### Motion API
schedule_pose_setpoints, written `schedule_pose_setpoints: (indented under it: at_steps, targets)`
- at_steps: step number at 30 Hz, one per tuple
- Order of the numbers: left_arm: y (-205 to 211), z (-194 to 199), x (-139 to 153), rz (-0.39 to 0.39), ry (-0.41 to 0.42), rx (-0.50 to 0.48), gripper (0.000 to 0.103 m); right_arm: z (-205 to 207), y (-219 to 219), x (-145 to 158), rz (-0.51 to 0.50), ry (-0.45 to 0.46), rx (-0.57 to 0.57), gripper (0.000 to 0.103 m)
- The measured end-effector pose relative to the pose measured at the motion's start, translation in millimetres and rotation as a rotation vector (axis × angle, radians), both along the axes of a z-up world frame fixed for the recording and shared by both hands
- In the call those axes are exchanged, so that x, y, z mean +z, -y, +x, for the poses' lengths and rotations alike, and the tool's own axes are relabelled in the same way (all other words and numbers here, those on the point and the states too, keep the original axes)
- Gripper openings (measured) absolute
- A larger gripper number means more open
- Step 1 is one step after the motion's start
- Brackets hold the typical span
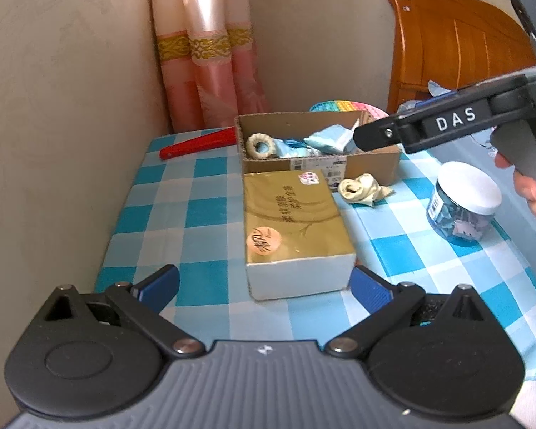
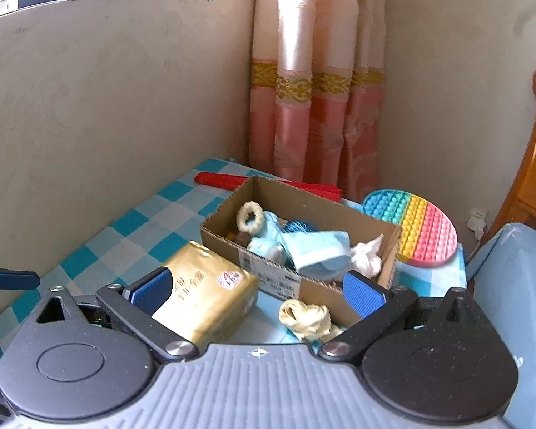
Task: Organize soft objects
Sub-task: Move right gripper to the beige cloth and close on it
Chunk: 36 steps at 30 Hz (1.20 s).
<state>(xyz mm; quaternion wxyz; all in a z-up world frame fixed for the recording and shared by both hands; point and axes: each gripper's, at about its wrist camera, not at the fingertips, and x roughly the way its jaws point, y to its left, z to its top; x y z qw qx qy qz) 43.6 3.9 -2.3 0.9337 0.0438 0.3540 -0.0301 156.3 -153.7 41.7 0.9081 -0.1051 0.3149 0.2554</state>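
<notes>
Both hand-held grippers stand wide and empty: the right hand-held gripper [image 2: 259,291] frames the cream cloth [image 2: 305,319] lying on the desk [image 1: 182,193] just outside the cardboard box [image 2: 268,279], apparently next for collection; the left hand-held gripper [image 1: 264,286] idles.

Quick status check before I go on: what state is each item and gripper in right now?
Cardboard box: open-topped, holding soft items.
Cream cloth: crumpled on the tablecloth, outside the box.
Gold tissue pack: lying flat, sealed.
Jar: upright, lid on.
Left gripper: open, empty.
Right gripper: open, empty.
</notes>
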Motion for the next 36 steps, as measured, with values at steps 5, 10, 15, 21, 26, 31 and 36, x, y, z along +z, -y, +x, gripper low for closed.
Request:
schedule_pose_setpoints:
  at_steps: [5,10,15,21,26,31,36]
  targets:
    - [11.7,-2.4,-3.1,0.008,-0.009,-0.035,0.102,-9.3,13.6,-5.4,0.011,-0.007,-0.017,0.103]
    - [20.3,-3.0,-7.0,0.007,-0.020,-0.060,0.102,-18.0,25.2,-14.4,0.027,-0.020,-0.009,0.103]
    - [26.0,-2.6,-10.6,0.013,-0.024,-0.076,0.102,-27.2,29.9,-23.9,0.035,-0.033,0.015,0.103]
    - [34.3,-0.4,-17.7,0.033,-0.034,-0.107,0.102,-31.4,28.6,-33.6,0.025,-0.037,0.043,0.103]
    - [36.1,2.4,-24.7,0.031,-0.048,-0.124,0.102,-27.2,26.5,-40.8,0.025,-0.041,0.017,0.103]
    - [32.6,3.3,-30.6,0.021,-0.049,-0.143,0.102,-17.4,20.9,-46.9,-0.010,-0.018,-0.035,0.103]
    - [26.6,8.2,-37.3,0.010,-0.069,-0.139,0.102,0.6,15.3,-52.6,-0.032,-0.019,-0.113,0.101]
